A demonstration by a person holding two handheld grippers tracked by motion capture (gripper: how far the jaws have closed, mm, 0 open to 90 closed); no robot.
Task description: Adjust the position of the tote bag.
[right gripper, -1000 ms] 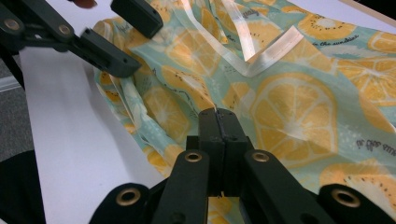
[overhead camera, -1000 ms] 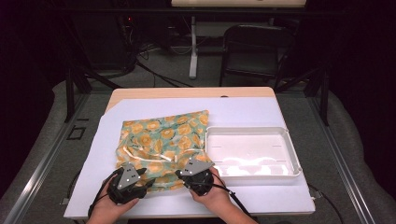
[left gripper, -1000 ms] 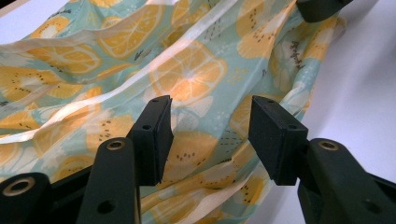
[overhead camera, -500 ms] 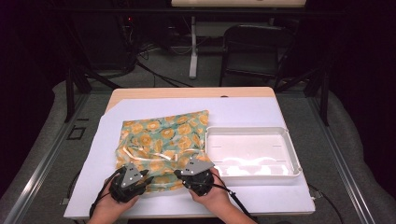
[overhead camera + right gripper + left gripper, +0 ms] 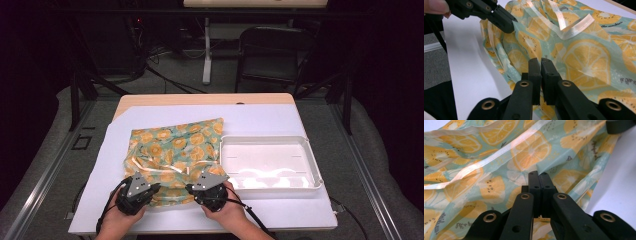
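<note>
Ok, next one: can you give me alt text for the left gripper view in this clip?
The left gripper has its two black jaws pressed together, having just closed on a fold of the citrus-print cloth, teal with orange slices and a pale hem strip running across it. White table surface lies to the right, and the tip of the right gripper shows at the top right corner.

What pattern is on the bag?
Orange citrus slices on pale teal bag; clearest in left gripper view.

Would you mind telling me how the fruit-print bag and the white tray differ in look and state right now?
The fruit-print bag is soft, crumpled and patterned with orange slices on teal; the white tray is rigid, plain and rectangular. The bag is pinched at its near edge by the left gripper and the right gripper; the tray sits untouched to its right. Both rest on the white table cover.
</note>
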